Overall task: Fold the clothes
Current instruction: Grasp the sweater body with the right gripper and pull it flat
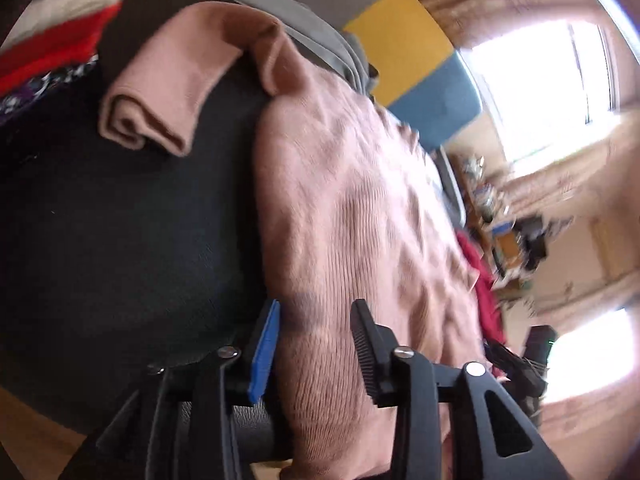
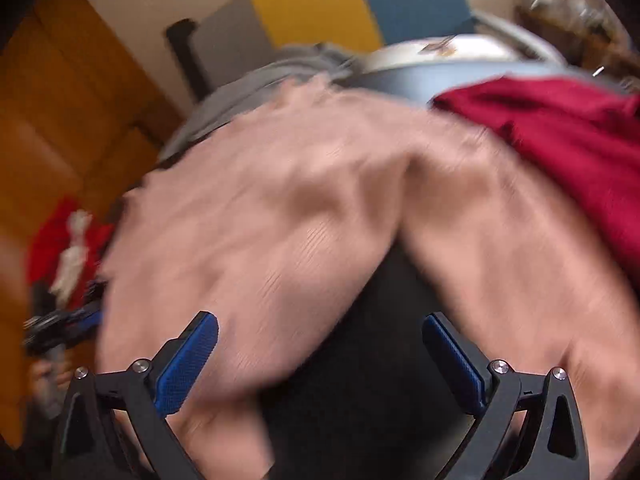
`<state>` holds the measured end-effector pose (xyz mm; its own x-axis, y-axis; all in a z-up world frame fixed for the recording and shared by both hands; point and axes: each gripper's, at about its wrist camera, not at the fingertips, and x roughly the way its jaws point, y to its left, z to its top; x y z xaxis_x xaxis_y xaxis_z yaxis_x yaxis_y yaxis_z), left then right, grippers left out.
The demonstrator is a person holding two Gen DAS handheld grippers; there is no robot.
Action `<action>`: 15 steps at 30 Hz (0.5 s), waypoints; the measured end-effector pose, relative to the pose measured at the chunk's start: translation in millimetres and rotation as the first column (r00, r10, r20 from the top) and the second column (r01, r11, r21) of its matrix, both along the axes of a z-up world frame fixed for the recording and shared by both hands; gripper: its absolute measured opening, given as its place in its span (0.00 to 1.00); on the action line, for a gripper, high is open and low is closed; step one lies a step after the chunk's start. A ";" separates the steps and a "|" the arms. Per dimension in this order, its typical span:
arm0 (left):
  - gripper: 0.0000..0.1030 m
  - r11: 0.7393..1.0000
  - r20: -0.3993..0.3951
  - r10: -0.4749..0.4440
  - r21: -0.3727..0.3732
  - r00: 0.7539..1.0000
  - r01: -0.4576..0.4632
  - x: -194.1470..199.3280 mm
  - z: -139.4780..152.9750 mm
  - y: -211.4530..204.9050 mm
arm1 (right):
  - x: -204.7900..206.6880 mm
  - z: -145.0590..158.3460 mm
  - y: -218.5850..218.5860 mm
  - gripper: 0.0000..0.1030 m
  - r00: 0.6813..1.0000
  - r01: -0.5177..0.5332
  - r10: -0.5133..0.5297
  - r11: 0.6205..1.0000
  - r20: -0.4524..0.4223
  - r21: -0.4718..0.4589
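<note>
A fold of the pink ribbed knit sweater is clamped between the fingers of the left gripper. The right gripper is spread wide — pink knit crosses its gap at 9 o'clock, unpinched. The sweater is draped over a dark padded surface, its cuffed sleeve folded at 11 o'clock. A grey garment lies at 12 o'clock, a crimson cloth at 2 o'clock — touching the sweater.
</note>
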<state>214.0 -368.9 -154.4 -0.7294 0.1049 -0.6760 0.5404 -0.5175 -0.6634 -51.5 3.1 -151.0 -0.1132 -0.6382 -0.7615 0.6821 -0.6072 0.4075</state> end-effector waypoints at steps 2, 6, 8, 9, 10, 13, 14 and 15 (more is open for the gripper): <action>0.43 1.000 0.008 -0.007 -0.005 1.000 0.007 -0.8 -2.5 7.4 | 32.4 -7.2 9.7 1.00 0.998 -0.057 0.058 0.998 -0.007 0.033; 0.49 1.000 -0.004 0.023 -0.011 1.000 -0.023 -3.1 -4.8 17.3 | 84.0 -19.5 14.0 1.00 0.988 -0.119 0.131 0.985 -0.088 0.127; 0.48 1.000 -0.006 0.023 -0.011 1.000 -0.023 -6.5 -3.8 21.7 | 100.0 -19.2 8.3 1.00 0.980 -0.133 0.149 0.983 -0.132 0.123; 0.45 1.000 -0.003 0.017 -0.010 1.000 -0.017 -8.8 -3.3 23.5 | 106.0 -19.1 1.2 1.00 0.978 -0.165 0.174 0.982 -0.111 0.091; 0.38 1.000 0.014 0.016 -0.021 1.000 -0.016 -10.9 -2.5 24.1 | 111.8 -19.0 -6.1 1.00 0.975 -0.196 0.201 0.979 -0.091 0.059; 0.10 0.998 0.058 0.024 -0.053 0.998 -0.021 -15.1 4.0 19.8 | 120.5 -19.9 -33.0 0.99 0.963 -0.253 0.253 0.967 -0.094 0.013; 0.10 0.998 0.056 0.031 -0.055 0.998 -0.028 -13.9 7.7 17.5 | 121.8 -20.1 -37.8 0.91 0.965 -0.236 0.238 0.971 -0.108 0.031; 0.10 0.998 0.051 0.038 -0.058 0.998 -0.035 -11.8 12.0 15.0 | 122.8 -20.0 -42.1 0.73 0.967 -0.220 0.224 0.974 -0.121 0.047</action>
